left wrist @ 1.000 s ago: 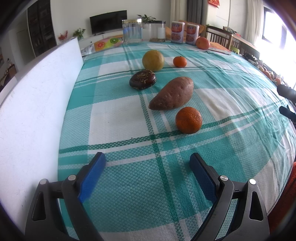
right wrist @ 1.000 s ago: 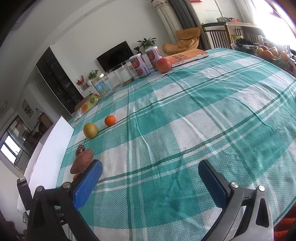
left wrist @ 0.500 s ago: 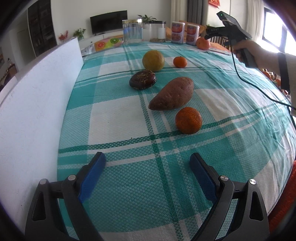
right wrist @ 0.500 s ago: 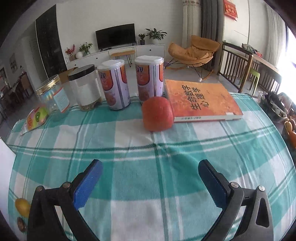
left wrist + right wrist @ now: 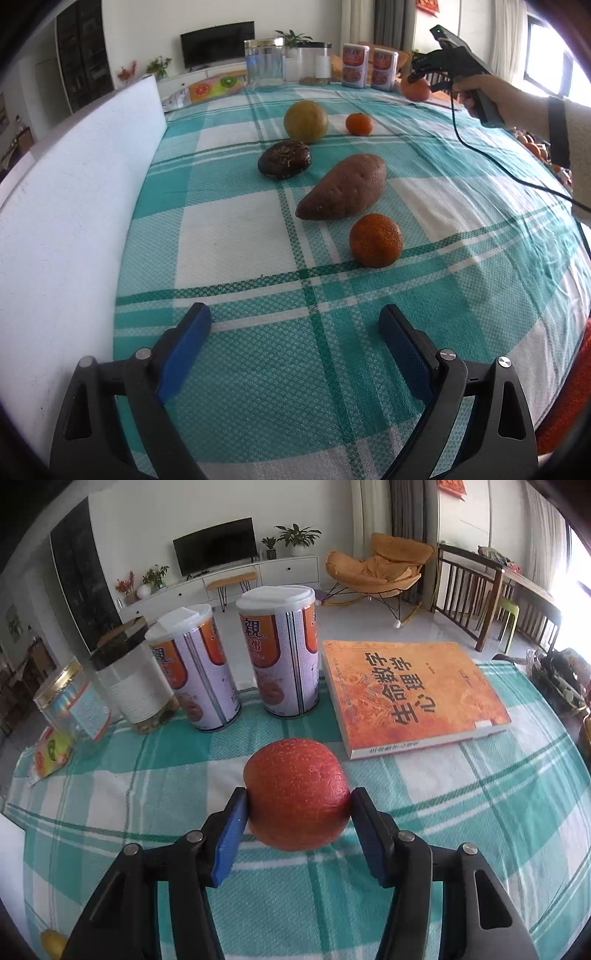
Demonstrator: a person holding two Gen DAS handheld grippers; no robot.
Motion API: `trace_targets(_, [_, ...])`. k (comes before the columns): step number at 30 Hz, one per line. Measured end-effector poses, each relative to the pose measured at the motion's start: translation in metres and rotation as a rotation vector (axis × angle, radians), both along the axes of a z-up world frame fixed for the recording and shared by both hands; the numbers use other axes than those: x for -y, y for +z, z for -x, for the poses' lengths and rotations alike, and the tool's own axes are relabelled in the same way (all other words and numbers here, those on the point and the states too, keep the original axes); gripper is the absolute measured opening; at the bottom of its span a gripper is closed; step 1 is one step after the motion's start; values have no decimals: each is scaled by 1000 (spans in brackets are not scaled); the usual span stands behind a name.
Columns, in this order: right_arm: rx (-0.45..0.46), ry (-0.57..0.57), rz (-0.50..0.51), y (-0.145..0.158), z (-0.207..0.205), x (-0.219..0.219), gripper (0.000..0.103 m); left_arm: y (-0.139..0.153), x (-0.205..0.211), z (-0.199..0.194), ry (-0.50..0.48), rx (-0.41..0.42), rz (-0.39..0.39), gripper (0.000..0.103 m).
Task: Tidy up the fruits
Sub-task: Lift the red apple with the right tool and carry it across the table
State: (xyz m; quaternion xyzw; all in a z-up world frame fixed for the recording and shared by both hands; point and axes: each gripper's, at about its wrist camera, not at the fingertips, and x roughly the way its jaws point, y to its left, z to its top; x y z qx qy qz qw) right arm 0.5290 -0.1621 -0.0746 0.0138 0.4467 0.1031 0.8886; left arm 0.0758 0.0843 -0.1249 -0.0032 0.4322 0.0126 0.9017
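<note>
Fruit underside hidden by the closing right gripper [image 5: 297, 808], pads touching the dimpled red-orange fruit [image 5: 297, 794]; left gripper [image 5: 295, 328] gapes empty.

Your bench [image 5: 236, 236] has a teal-and-white checked cloth over it. Near you sit a bumpy orange mandarin [image 5: 376, 240], a long brown sweet potato [image 5: 343, 188], a dark flattish round fruit [image 5: 284, 159], a yellow-green round fruit [image 5: 306, 121] and a small orange tangerine [image 5: 359, 124]. At the far edge are two white-lidded printed cans [image 5: 280, 653], a black-lidded jar [image 5: 133, 686], a clear gold-lidded jar [image 5: 72, 705], an orange paperback book [image 5: 413, 694] and a big red-orange fruit [image 5: 297, 794].
</note>
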Motion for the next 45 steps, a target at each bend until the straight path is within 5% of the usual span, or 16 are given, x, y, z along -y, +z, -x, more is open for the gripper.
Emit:
trace_targets(9, [-101,64,-221,-1,242,3,56,0,0,0,0,1,-1,94])
trace_targets(15, [-45,68,-209,-22,349,-17,57,0,0,0,0,1,-2,94])
trace_targets(29, [-130,11,-338,-46,382,0,57,0,1,0,0,1,-2,94])
trace_targets(35, [-66,-71,-588,-42,380,40,56,0,1,0,0,1,-2,94])
trace_targets(37, [-102,-121,-656,-51,375,53,43,0,1,0,0,1,-2,94])
trace_targets(40, [-140,-194,-739,-65,371,69,38,0,1,0,0,1,-2,94])
trace_targets(43, [-125,-241,-712,-62,372,73,38,0,1,0,0,1,-2,94])
trace_targets(45, [-43,-226,-591,-40,377,63,42,0,1,0,0,1,-2,94])
